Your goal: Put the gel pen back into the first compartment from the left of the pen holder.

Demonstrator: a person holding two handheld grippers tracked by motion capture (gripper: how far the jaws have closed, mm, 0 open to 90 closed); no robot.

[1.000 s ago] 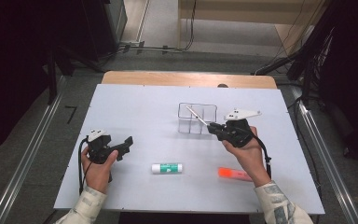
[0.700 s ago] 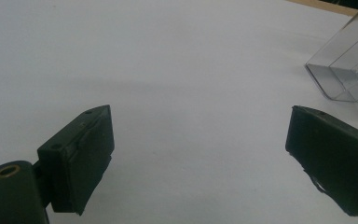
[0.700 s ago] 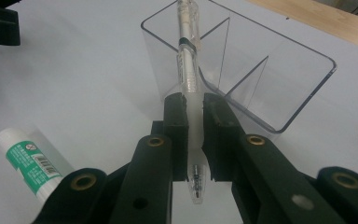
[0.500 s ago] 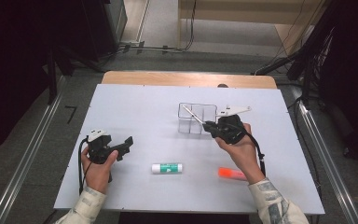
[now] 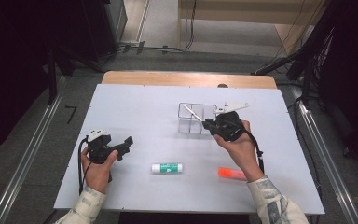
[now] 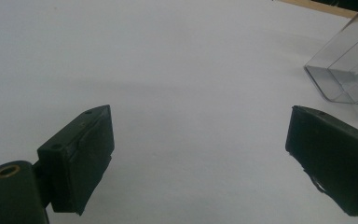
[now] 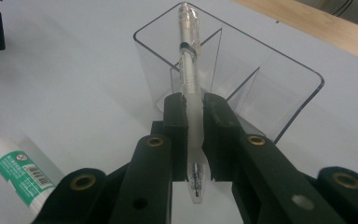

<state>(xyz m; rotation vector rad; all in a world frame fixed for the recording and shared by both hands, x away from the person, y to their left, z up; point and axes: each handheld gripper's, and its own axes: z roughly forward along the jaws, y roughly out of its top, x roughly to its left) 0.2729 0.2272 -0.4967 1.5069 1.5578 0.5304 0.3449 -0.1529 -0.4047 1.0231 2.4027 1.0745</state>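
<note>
White rectangular table [image 5: 135, 107] with a wooden strip along its far edge. A clear plastic divided organiser box [image 5: 193, 119] stands right of centre, toward the far side.

Right gripper [image 5: 210, 124], held in the person's right hand [image 5: 237, 147], sits just right of the box. Its jaws are closed tight on a clear-barrelled pen [image 7: 189, 79]; in the right gripper view the pen runs up between the two jaws and out over the near rim of the box [image 7: 223, 65], its far end above the box's far-left corner. In the high view the pen [image 5: 193, 113] slants from the gripper toward the far left across the box.

Left gripper [image 5: 127, 142], in the left hand [image 5: 97, 163], rests at the near left of the table. Jaws spread wide, holding nothing; bare table surface [image 6: 182, 70] lies between them in the left gripper view.

A white glue stick with a green label [image 5: 167, 168] lies on its side near the front centre, well apart from both grippers. An orange marker [image 5: 231, 173] lies near the front right, just beside the right wrist.
</note>
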